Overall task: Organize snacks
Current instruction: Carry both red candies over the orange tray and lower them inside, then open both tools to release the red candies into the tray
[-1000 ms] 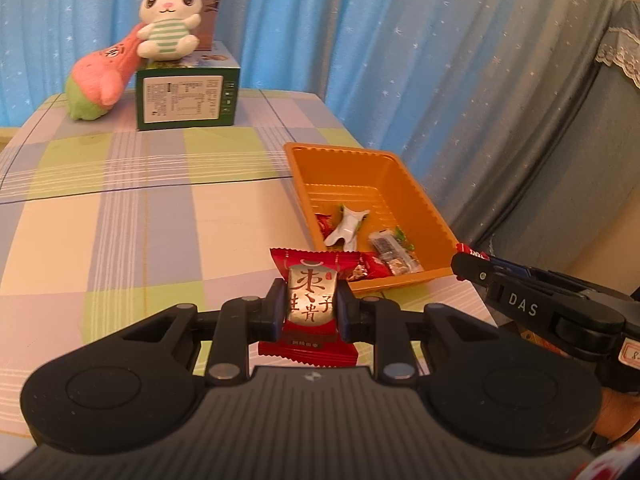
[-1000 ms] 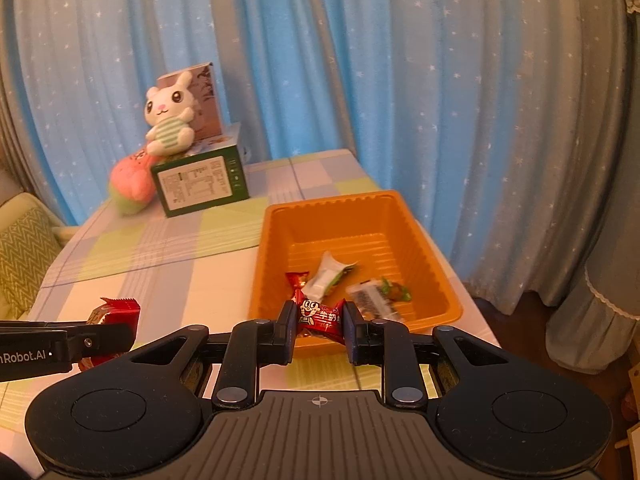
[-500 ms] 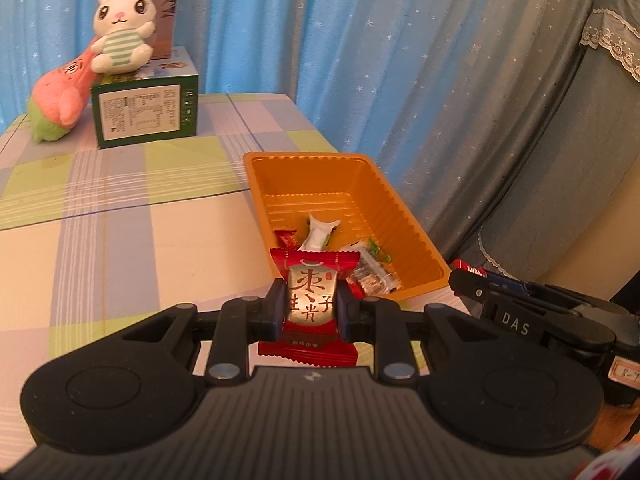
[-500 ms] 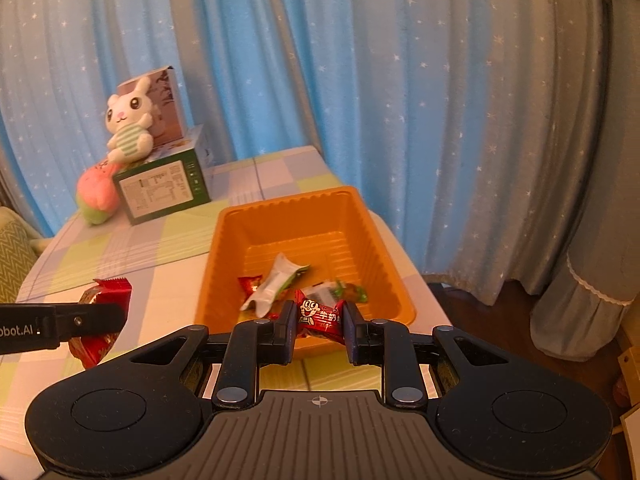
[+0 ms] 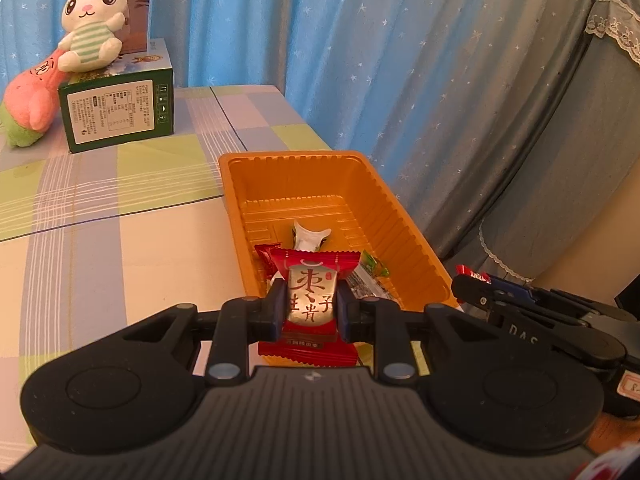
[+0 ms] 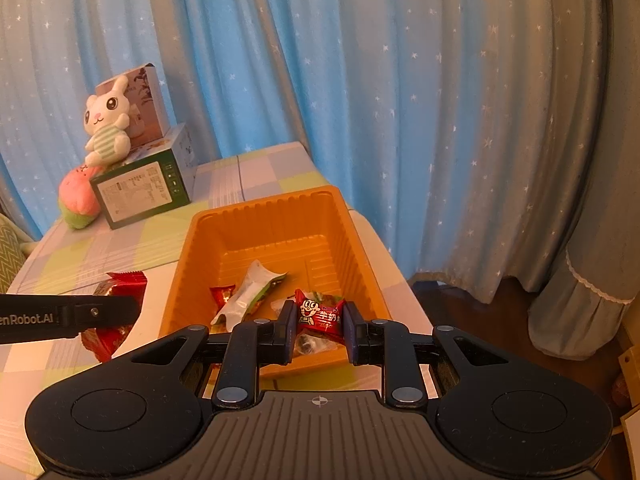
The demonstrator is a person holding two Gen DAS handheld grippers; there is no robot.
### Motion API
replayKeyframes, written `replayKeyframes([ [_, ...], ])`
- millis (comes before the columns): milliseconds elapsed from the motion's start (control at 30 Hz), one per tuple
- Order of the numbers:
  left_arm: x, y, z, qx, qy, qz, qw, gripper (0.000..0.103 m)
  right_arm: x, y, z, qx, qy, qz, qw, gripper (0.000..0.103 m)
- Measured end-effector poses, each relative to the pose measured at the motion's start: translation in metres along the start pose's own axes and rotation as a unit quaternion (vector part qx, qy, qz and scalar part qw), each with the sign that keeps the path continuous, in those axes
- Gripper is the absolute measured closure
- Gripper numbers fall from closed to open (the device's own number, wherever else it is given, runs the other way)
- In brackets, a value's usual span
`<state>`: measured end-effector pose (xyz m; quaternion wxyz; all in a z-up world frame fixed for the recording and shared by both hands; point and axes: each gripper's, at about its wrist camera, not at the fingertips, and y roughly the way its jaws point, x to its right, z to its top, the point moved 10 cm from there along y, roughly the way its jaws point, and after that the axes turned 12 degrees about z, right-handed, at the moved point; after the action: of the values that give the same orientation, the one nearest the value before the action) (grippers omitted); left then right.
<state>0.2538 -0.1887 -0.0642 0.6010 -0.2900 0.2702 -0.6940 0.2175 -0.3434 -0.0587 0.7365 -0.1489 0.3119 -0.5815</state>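
Note:
My left gripper (image 5: 310,306) is shut on a red snack packet with a silver label (image 5: 310,300), held just before the near end of the orange tray (image 5: 404,216). My right gripper (image 6: 318,320) is shut on a small red candy with a cartoon face (image 6: 320,314), hanging over the near end of the same orange tray (image 6: 352,224). Inside the tray lie a white-green wrapper (image 6: 250,288), a small red candy (image 6: 221,295) and a clear wrapper (image 5: 366,282). From the right wrist view the left gripper (image 6: 134,308) and its red packet (image 6: 116,280) show at the left of the tray.
A checked tablecloth (image 5: 120,220) covers the table. At the far left stand a green box (image 5: 118,114), a white rabbit plush (image 5: 90,32) on it and a pink plush (image 5: 30,104). Blue star curtains (image 6: 400,80) hang behind and to the right; the table edge runs right of the tray.
Both grippers have come closer to the orange tray with their snacks still held. The tray now sits nearer and more central in both views.

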Motion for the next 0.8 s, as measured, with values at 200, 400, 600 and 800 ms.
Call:
replayKeyframes([
  [200,0.003,0.02,0.012,-0.004,-0.002,0.0,1.0,0.08,0.003,0.013,0.009,0.001,-0.003,0.002,1.0,0.079],
  [400,0.01,0.036,0.017,-0.009,0.004,0.001,1.0,0.08,0.01,0.027,0.017,0.001,-0.003,0.003,1.0,0.079],
  [600,0.013,0.051,0.018,-0.014,0.002,0.001,0.9999,0.08,0.017,0.036,0.021,0.001,0.002,0.001,1.0,0.079],
  [800,0.013,0.06,0.014,-0.019,-0.002,0.008,0.9998,0.058,0.02,0.04,0.023,-0.001,0.004,0.001,1.0,0.079],
])
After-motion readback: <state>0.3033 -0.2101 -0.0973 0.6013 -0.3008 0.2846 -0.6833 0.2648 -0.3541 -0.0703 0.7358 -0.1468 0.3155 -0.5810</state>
